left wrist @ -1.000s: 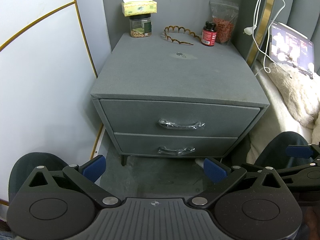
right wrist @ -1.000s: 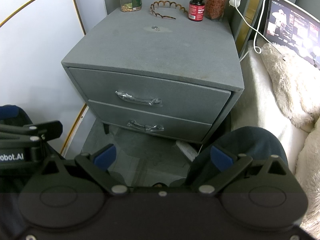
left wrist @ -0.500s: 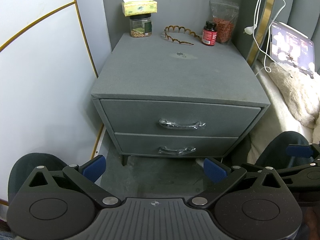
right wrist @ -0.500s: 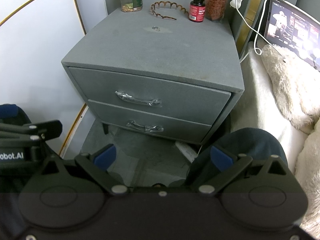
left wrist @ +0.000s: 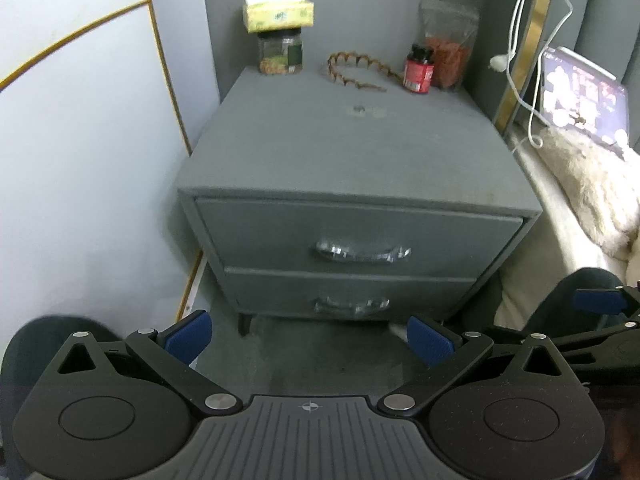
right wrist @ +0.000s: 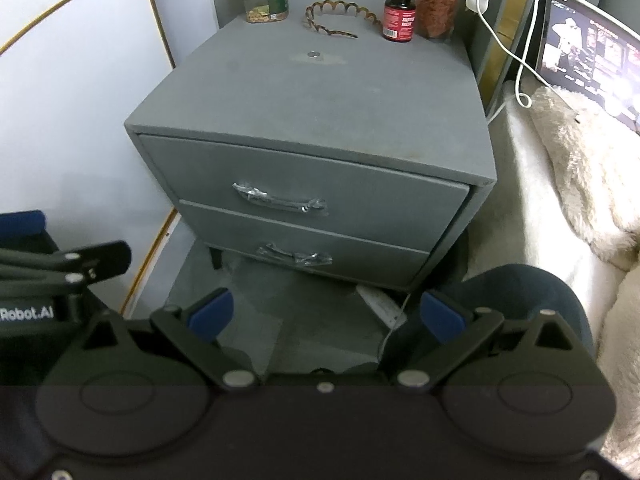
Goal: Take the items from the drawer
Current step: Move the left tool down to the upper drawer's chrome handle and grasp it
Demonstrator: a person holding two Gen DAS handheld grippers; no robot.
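Note:
A grey nightstand point(left wrist: 352, 152) point(right wrist: 320, 108) has two shut drawers. The top drawer point(left wrist: 360, 236) point(right wrist: 304, 196) has a plastic-wrapped handle point(left wrist: 362, 251) point(right wrist: 280, 201). The bottom drawer point(left wrist: 348, 292) point(right wrist: 304, 248) has a handle point(left wrist: 352, 305) point(right wrist: 294, 255) too. My left gripper point(left wrist: 308, 338) is open and empty, low in front of the nightstand. My right gripper point(right wrist: 326, 314) is open and empty, in front and to the right. The drawers' contents are hidden.
On the nightstand top stand a jar point(left wrist: 280, 54) with a tissue box point(left wrist: 278, 12) on it, a brown headband point(left wrist: 356, 72), a red pill bottle point(left wrist: 418, 68) and a bag point(left wrist: 448, 44). A bed with a fur blanket point(right wrist: 580, 168) and a laptop point(right wrist: 588, 52) lies to the right. A white wall panel point(left wrist: 80, 140) is on the left.
The left view has shifted slightly and is blurred, with the nightstand a little lower and closer. The right gripper has hardly moved. Both stay open.

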